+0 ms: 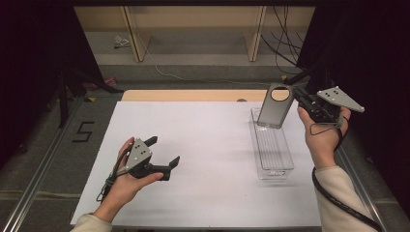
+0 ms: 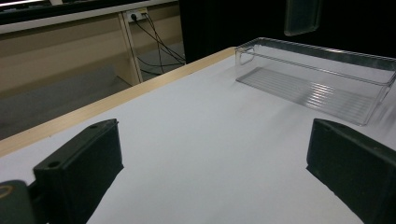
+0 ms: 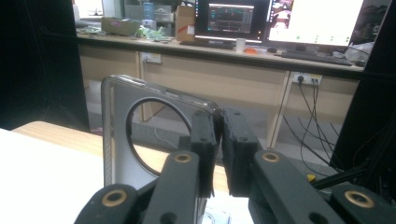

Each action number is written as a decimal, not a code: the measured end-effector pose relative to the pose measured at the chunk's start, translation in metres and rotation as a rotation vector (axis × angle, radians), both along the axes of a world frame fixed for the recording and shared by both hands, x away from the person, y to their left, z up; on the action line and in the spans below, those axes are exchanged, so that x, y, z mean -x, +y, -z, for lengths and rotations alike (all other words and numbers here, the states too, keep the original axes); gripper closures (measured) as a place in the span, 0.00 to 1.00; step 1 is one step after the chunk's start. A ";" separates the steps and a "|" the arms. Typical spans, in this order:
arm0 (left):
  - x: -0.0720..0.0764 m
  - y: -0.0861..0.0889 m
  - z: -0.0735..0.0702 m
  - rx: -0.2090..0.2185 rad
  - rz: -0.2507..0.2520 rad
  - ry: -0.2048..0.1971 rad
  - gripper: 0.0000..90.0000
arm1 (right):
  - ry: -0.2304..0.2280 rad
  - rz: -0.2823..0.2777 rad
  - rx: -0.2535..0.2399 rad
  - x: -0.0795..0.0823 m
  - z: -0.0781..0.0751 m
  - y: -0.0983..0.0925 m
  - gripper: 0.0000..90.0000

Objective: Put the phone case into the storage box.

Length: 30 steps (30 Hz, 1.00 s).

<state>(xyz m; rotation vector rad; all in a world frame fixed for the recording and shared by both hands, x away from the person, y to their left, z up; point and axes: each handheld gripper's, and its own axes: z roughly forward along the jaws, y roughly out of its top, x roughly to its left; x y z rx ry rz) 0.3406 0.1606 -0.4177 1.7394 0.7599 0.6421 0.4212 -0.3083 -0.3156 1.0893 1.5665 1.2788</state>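
while the right gripper (image 1: 296,99) pinches a clear phone case (image 1: 275,105) at its edge, the left gripper (image 1: 164,151) rests with its jaws spread wide and nothing between them.

in the high view the case hangs tilted in the air over the far end of a clear plastic tray (image 1: 285,164), which sits on the white table cover (image 1: 203,145) toward the right side (the tray looks bare inside). the right gripper view shows the case (image 3: 140,135) upright, its round camera cutout at the top, one edge clamped between the two black pads. the left hand (image 1: 121,186) holds its gripper low over the cover, well apart from the tray (image 2: 322,70).
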 end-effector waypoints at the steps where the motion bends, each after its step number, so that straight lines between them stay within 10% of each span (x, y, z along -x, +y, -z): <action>1: 0.000 0.000 0.000 0.000 0.001 0.000 0.03 | -0.001 -0.001 0.000 0.000 0.000 0.000 0.94; 30: 0.000 0.000 0.000 0.000 0.000 0.000 0.03 | -0.003 0.013 0.021 -0.011 0.002 0.000 0.94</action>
